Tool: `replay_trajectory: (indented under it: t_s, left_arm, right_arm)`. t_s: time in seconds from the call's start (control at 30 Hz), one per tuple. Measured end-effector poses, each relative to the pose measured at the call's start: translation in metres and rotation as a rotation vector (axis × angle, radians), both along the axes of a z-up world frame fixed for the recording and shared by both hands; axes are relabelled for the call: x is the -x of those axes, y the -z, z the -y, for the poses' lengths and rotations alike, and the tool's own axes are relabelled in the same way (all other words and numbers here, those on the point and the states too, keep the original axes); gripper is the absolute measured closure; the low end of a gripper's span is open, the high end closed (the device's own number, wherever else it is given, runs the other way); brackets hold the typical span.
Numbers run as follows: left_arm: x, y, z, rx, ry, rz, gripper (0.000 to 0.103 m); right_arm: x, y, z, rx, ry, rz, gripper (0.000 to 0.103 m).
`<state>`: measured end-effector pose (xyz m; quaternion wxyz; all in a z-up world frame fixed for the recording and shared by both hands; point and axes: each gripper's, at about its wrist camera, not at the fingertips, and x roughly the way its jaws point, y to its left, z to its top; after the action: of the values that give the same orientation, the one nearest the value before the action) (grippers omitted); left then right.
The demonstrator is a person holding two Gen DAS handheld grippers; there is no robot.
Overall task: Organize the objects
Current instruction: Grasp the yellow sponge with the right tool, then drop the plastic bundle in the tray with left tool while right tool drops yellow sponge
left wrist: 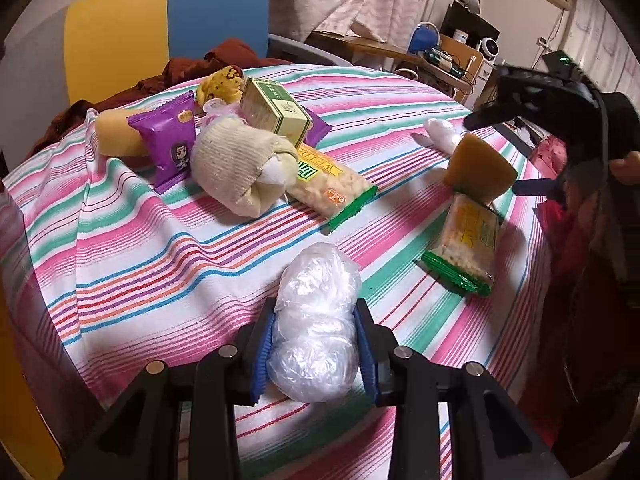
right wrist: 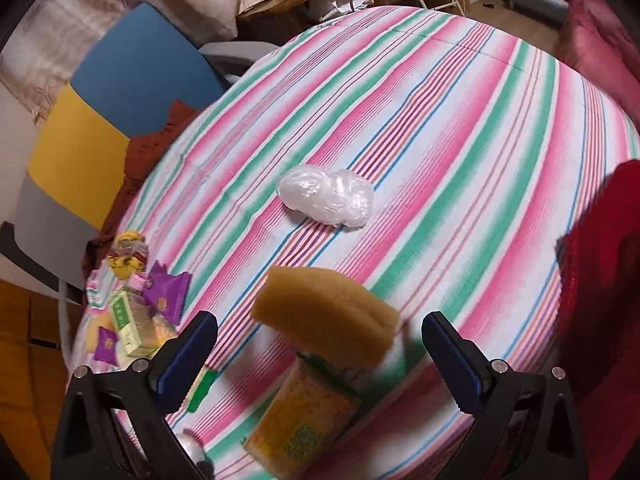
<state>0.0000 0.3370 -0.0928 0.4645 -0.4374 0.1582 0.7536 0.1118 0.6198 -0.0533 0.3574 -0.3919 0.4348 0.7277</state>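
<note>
On the striped tablecloth (left wrist: 168,264), the left gripper (left wrist: 316,344) was clamped on a crumpled plastic bag bundle (left wrist: 316,320), blue pads touching both its sides, long axis running forward along the fingers. Right gripper (right wrist: 320,344) hung wide open, holding nothing, jaws well apart either side of a yellow sponge (right wrist: 328,312) propped on a cracker packet (right wrist: 300,420). Sponge lay dead ahead between the jaws, long axis roughly across them; contact with the pads looked absent. Second plastic bundle (right wrist: 328,196) sat farther ahead, apart. Likely next: the right gripper closes on the sponge. Snack pile (left wrist: 224,136) sat far left.
</note>
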Motion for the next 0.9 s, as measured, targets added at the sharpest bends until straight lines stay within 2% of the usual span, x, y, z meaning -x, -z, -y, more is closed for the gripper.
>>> replay_trajectory:
  t_s: [0.03,0.1,0.13,0.27,0.47,0.63,0.77,0.9]
  left_arm:
    - [0.000,0.000,0.000,-0.001,-0.002,-0.002,0.067]
    - [-0.001,0.001,-0.002,0.001,-0.004,-0.009,0.067]
    - [-0.002,0.001,-0.002,0.004,-0.003,-0.016,0.067]
    - [-0.006,0.002,-0.002,0.008,0.008,-0.048,0.067]
    - [-0.007,-0.009,0.005,0.006,-0.012,-0.044,0.067]
    - [-0.009,-0.037,0.027,-0.043,-0.054,-0.064,0.067]
    - [-0.004,-0.067,0.054,-0.101,-0.121,-0.092,0.067]
    - [0.012,-0.088,0.089,-0.136,-0.223,-0.113,0.067]
  right_arm:
    - [0.004,0.006,-0.002,0.014,-0.003,0.023,0.000]
    - [0.010,0.011,-0.003,0.012,-0.028,0.044,0.012]
    - [0.013,0.012,-0.003,0.003,-0.040,0.064,0.032]
    - [0.016,0.012,0.001,-0.031,-0.061,0.102,0.039]
    - [0.013,0.000,0.005,-0.075,-0.095,0.012,0.041]
    - [0.008,-0.015,0.013,-0.117,-0.143,-0.105,0.041]
    - [0.012,-0.030,0.027,-0.157,-0.220,-0.205,0.041]
    - [0.030,-0.045,0.050,-0.198,-0.324,-0.226,0.041]
